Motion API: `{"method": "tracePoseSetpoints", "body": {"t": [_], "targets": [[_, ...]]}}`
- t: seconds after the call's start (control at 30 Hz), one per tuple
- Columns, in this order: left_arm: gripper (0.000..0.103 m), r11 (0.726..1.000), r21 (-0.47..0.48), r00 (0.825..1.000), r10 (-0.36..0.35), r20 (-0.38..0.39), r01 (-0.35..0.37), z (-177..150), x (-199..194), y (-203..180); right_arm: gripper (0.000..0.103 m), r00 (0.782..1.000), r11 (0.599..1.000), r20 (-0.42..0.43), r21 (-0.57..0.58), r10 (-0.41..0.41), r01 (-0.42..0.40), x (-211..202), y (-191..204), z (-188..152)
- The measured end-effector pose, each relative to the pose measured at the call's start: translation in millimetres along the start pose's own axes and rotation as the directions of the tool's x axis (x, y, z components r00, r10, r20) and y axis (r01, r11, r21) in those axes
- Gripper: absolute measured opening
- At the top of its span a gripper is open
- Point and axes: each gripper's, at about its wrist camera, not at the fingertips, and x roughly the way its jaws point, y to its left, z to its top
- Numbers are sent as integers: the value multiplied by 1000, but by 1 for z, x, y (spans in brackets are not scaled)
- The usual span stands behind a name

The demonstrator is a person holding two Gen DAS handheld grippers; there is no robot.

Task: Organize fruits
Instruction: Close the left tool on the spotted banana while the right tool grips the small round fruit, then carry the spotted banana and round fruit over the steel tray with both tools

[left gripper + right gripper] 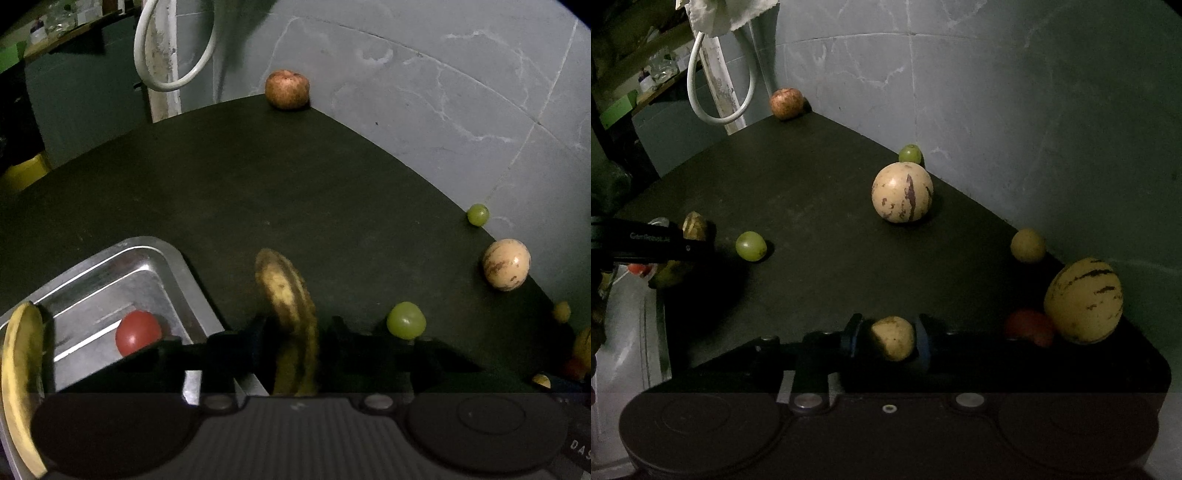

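Currently, findings as follows.
Left tool (295, 325): clenched on a spotted yellow banana (288, 295), the fingers pressing on either flank.
Banana axis: long axis runs away from the camera along the fingers, free tip pointing toward the far tabletop (258, 177) edge.
Right tool (892, 338): clenched on a small yellowish fruit (894, 336), blue pads on both sides of it.
Metal tray (162, 266): left of the held banana; contains a red tomato (137, 332); a second banana (20, 387) lies along its left rim, long axis near to far.
Loose fruit: green grape (405, 319) just right of the left tool; second grape (477, 214) and striped pale melon (506, 264) at the right edge; reddish apple (287, 89) at the far corner.
Right view: larger striped melon (1084, 301) near a red fruit (1030, 326).
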Motion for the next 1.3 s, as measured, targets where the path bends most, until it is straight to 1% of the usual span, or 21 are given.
{"method": "tracePoseSetpoints", "body": {"t": [0.3,0.5,0.77,0.97,1.1,1.3], "targets": [[34,998,39,998,-54,-12,54,-7,-2,-14,31,1000,1000,9,-18,23,-23,-2,11,2],[33,997,24,997,-73,-14,73,-10,-11,-13,31,999,999,27,-18,40,-40,-11,17,5],[33,995,19,994,-97,51,96,-7,-46,-13,31,994,997,87,-23,69,-67,-37,26,18],[33,995,13,988,-100,115,99,-5,-82,-9,31,982,993,155,-53,110,-103,-65,40,36],[33,996,-4,984,-85,155,86,-6,-107,-4,31,970,988,197,-84,145,-131,-87,53,45],[33,997,-52,974,-40,221,53,-12,-148,17,31,950,975,236,-141,204,-174,-115,75,50]]}}
